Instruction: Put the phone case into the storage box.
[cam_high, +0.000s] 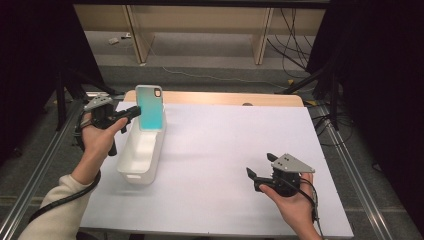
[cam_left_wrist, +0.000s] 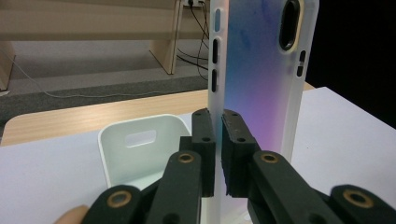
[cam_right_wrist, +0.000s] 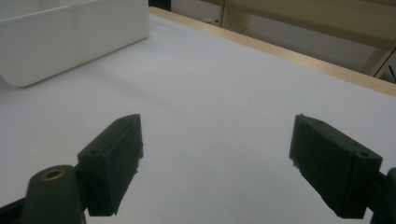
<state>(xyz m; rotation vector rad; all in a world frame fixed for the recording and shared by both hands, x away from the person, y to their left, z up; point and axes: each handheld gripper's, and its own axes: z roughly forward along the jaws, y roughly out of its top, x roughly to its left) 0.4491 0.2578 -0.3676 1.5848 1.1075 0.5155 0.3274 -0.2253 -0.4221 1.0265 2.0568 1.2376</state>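
Left tool (cam_high: 131, 113) near the far-left corner of the worktop (cam_high: 225, 150), pinching the side wall of a phone case (cam_high: 150, 107) between its pads. Phone case upright, camera cutout at the top, teal in the high view and shifting blue to pink in the left gripper view (cam_left_wrist: 261, 79). Lower end of the case down at the far end of a white bin (cam_high: 142, 150), which lies lengthwise along the worktop's left edge; impossible to tell whether the case rests on the bin's floor. Bin's end wall with its handle slot seen just behind the left tool (cam_left_wrist: 218, 154) in the left gripper view (cam_left_wrist: 135, 140).

Right tool (cam_high: 261, 167) near the near-right corner of the worktop, well apart from bin and case, spread wide with nothing between the pads. Bare white worktop between the black pads in the right gripper view (cam_right_wrist: 215, 154), the bin's side (cam_right_wrist: 70, 42) at the upper left.
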